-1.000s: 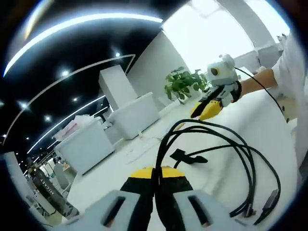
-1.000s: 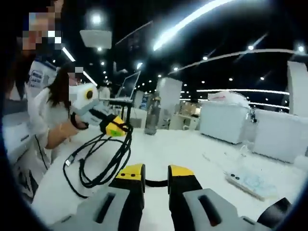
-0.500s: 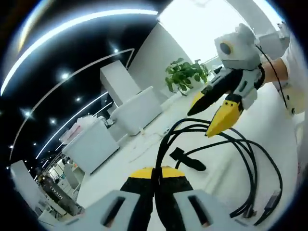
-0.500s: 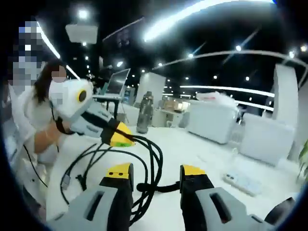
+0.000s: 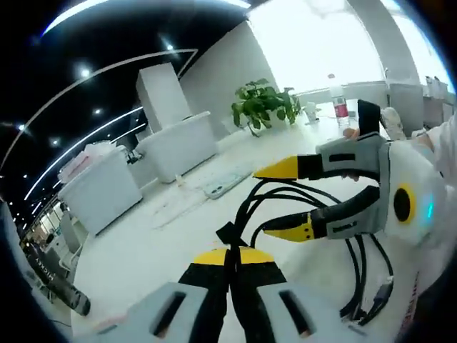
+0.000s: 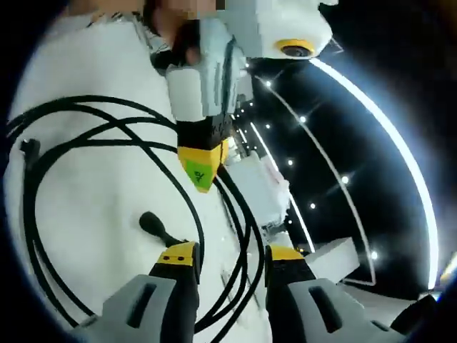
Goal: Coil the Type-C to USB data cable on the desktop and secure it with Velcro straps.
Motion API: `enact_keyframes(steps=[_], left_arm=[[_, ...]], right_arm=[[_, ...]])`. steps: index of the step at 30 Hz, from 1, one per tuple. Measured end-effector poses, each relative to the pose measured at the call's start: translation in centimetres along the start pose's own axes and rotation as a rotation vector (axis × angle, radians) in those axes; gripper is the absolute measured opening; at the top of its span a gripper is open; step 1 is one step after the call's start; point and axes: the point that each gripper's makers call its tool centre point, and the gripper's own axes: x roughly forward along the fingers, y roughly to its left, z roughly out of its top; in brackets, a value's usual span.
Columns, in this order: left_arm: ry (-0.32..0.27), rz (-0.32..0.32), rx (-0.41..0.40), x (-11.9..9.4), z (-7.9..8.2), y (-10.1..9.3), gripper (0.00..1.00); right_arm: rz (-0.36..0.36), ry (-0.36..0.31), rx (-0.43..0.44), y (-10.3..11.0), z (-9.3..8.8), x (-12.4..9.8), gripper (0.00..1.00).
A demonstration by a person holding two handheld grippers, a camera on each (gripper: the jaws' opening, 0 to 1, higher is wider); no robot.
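Observation:
The black data cable [image 5: 314,196] hangs in several loops over the white desktop [image 5: 136,250]. My left gripper [image 5: 230,256] is shut on the bundled strands at the coil's near side. A black Velcro strap [image 5: 230,234] sticks out of the bundle just beyond its tips. My right gripper [image 5: 280,200] comes in from the right, open, its yellow tips above and below the strands. In the right gripper view my right gripper [image 6: 232,254] is open with cable [image 6: 244,243] strands running between its jaws. There the left gripper [image 6: 202,168] reaches down from the top and the strap [image 6: 153,225] lies just left. Both plugs [image 5: 378,296] dangle at the coil's far end.
A potted plant [image 5: 260,114] and a water bottle [image 5: 340,111] stand at the desk's far side. A flat white device [image 5: 225,187] lies on the desk beyond the coil. White blocky furniture [image 5: 178,146] stands farther back. A person's sleeve [image 5: 443,139] shows at the right.
My right gripper has closed in on the coil, and its open jaws now straddle the strands right beside the left gripper. The left gripper keeps its hold. Both views have tilted.

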Motion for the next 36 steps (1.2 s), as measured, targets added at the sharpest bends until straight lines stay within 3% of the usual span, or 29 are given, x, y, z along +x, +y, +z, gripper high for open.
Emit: enact_keyframes(steps=[2, 4, 7, 10, 14, 17, 19, 24, 25, 27, 30, 35, 36], left_arm=[[0.015, -0.003, 0.003, 0.2, -0.3, 0.0, 0.05], [0.032, -0.012, 0.007, 0.4, -0.6, 0.0, 0.05], [0.043, -0.036, 0.016, 0.5, -0.8, -0.4, 0.05], [0.045, -0.057, 0.022, 0.5, -0.7, -0.8, 0.05], [0.045, -0.074, 0.041, 0.6, -0.7, -0.9, 0.05], [-0.052, -0.07, 0.068, 0.8, 0.5, -0.7, 0.06], [-0.111, -0.056, 0.039, 0.5, 1.2, -0.4, 0.1], [-0.318, -0.1, -0.057, -1.5, 4.3, 0.0, 0.18], [-0.316, -0.122, -0.077, -1.5, 4.5, -0.4, 0.19], [-0.253, -0.156, -0.049, -1.1, 3.8, -1.3, 0.19], [-0.159, -0.083, 0.093, 0.7, 2.2, -1.5, 0.22], [-0.118, -0.049, 0.157, 2.0, 1.2, -2.2, 0.22], [-0.106, -0.03, 0.201, 2.2, 1.2, -2.1, 0.21]], right_arm=[[-0.04, -0.023, -0.028, -0.8, 0.3, 0.0, 0.23], [-0.032, -0.025, -0.024, -0.9, 0.4, 0.0, 0.23], [0.003, -0.025, -0.008, -0.5, 0.3, 0.5, 0.23], [0.042, -0.02, -0.002, 0.1, 0.1, 0.7, 0.16], [0.068, -0.008, -0.049, 0.4, 0.1, 0.7, 0.1], [0.083, 0.03, -0.066, 0.1, -0.5, 0.8, 0.08], [0.12, 0.051, -0.004, 0.1, -1.2, 0.8, 0.08], [0.198, 0.094, 0.118, 0.3, -2.8, 1.0, 0.07], [0.209, 0.092, 0.145, 0.4, -2.8, 1.1, 0.07], [0.223, 0.093, 0.176, 0.5, -2.8, 1.3, 0.07], [0.249, 0.083, 0.278, 0.6, -2.3, 1.4, 0.07], [0.275, 0.12, 0.322, 0.5, -2.7, 1.4, 0.06], [0.277, 0.127, 0.326, 0.6, -2.9, 1.4, 0.06]])
